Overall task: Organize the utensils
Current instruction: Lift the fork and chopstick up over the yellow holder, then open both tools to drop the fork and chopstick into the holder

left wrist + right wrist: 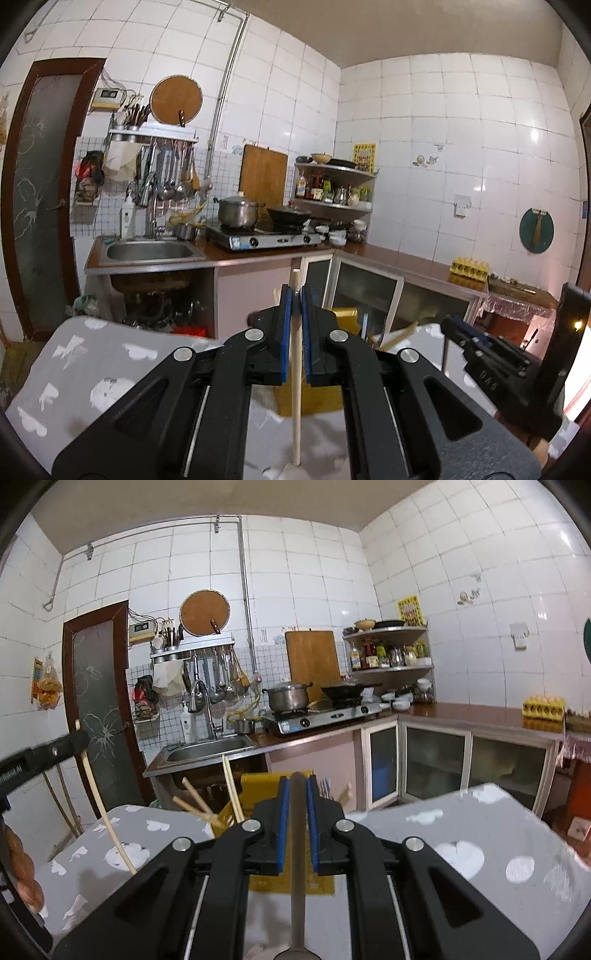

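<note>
My left gripper is shut on a pale wooden chopstick that runs upright between its blue pads above the grey patterned table. My right gripper is shut on a grey metal utensil handle; its lower end widens at the frame's bottom. A yellow utensil holder stands just beyond the right gripper with several chopsticks sticking out of it. The holder also shows in the left wrist view. The right gripper shows at the right of the left wrist view.
The table's cloth has white cloud shapes. Beyond it stand a sink, a gas stove with a pot and a wok, a corner shelf of bottles, and glass-door cabinets. An egg carton sits on the counter.
</note>
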